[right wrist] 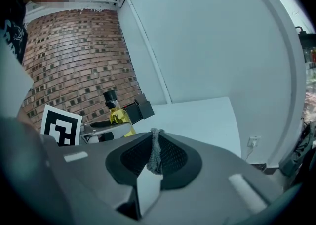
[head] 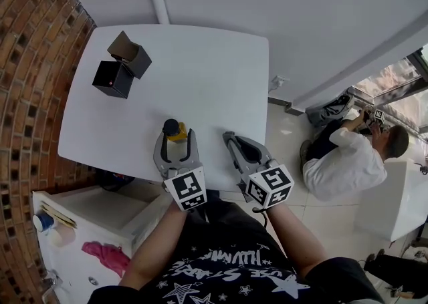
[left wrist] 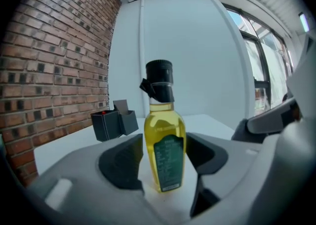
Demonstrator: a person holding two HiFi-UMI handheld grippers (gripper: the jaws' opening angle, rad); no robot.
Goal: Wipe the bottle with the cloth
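Observation:
A bottle [head: 175, 129] of yellow oil with a black cap stands upright near the front edge of the white table [head: 200, 62]. My left gripper [head: 177, 138] has its jaws on either side of it. In the left gripper view the pads lie against both flanks of the bottle [left wrist: 164, 140], with the left gripper [left wrist: 164, 162] shut on it. My right gripper [head: 229, 138] is just to the right, over the table's front edge. In the right gripper view the right gripper [right wrist: 154, 163] is shut on a thin fold of grey cloth [right wrist: 156, 142]. The bottle [right wrist: 117, 112] shows to its left.
Two black boxes [head: 112, 79], one open, stand at the table's far left, near the brick wall [head: 33, 95]. A white cabinet [head: 87, 229] with a pink rag [head: 107, 256] on it is at lower left. A person [head: 341, 162] crouches on the floor at the right.

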